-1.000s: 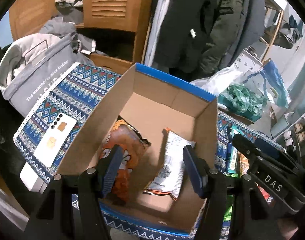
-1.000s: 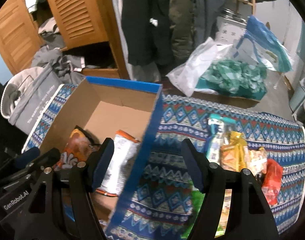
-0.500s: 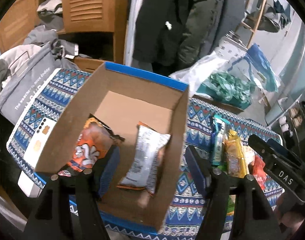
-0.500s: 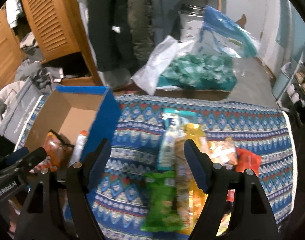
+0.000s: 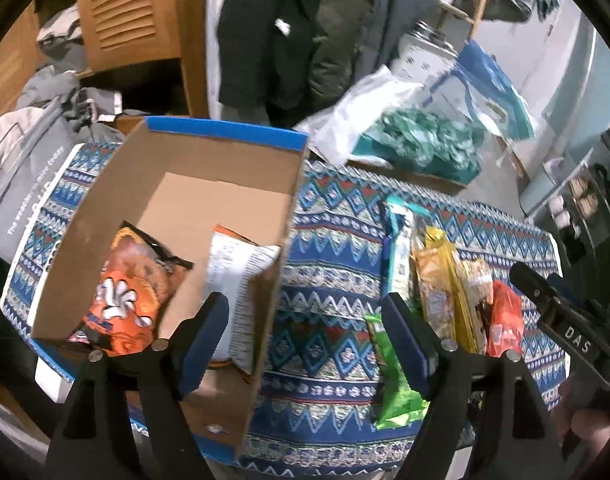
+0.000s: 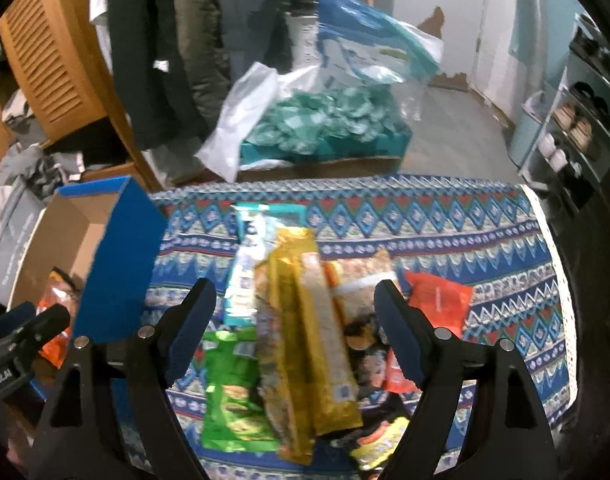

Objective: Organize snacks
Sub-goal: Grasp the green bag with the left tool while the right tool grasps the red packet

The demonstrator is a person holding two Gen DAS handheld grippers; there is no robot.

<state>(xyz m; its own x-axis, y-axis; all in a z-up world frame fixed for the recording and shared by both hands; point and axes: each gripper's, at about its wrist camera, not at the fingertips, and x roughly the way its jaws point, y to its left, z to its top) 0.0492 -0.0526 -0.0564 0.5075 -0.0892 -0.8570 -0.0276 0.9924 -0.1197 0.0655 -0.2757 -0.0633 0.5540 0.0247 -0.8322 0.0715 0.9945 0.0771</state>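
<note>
Two packets already lie in the cardboard box (image 5: 117, 208); both the left gripper (image 5: 305, 344) and right gripper (image 6: 295, 324), jaws just widened and empty, hover toward the snack pile (image 6: 305, 320) on the patterned cloth (image 6: 485, 232), presumably to fetch more.

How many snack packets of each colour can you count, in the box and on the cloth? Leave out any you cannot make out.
orange packet, in the box: 1
white packet, in the box: 1
teal packet, on the cloth: 1
gold packet: 1
green packet: 1
red packet: 1
Total: 6 clear; more lie half hidden in the pile.
</note>
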